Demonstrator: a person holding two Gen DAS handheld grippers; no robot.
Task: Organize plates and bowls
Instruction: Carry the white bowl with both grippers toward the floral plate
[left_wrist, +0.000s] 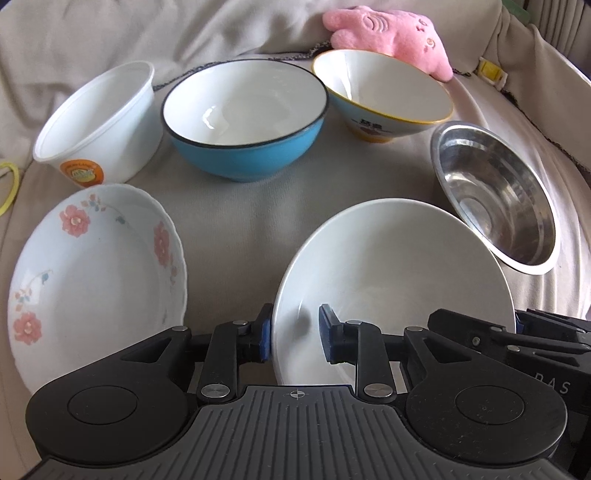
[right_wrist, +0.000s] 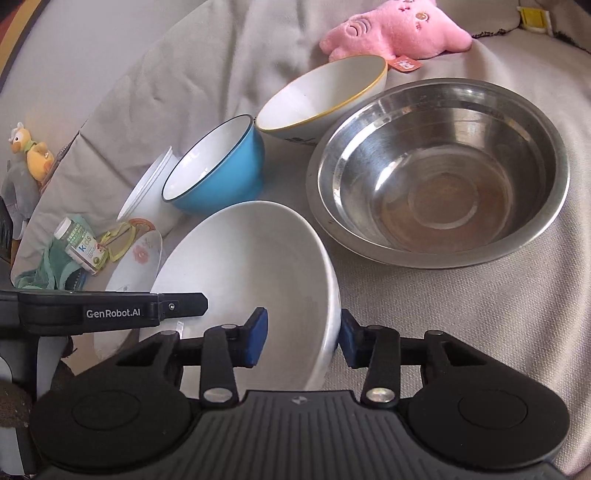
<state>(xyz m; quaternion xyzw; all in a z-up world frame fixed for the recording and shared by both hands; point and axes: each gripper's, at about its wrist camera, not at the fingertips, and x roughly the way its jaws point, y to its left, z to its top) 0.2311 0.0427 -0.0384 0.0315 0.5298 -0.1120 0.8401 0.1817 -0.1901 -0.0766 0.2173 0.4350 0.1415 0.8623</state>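
6 dishes on the cloth: 4 bowls, 2 plates. Left claw (left_wrist: 294, 332) and right claw (right_wrist: 302, 338) each straddle the white plate's (left_wrist: 399, 266) rim, part open; floral plate (left_wrist: 92, 280) cut off.

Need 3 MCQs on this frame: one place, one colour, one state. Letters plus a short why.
1. What sits right of the blue bowl, seen from the left wrist?
A. yellow-rimmed bowl
B. floral plate
C. plastic tub

2. The plush toy is:
A. green
B. pink
C. grey

3. The right gripper is:
A. open, straddling the white bowl's rim
B. shut on the steel bowl
C. away from every dish

A: the yellow-rimmed bowl stands to its right.
B: its fabric is pink.
A: its fingers flank the rim of the white bowl, with a gap on the inner side.
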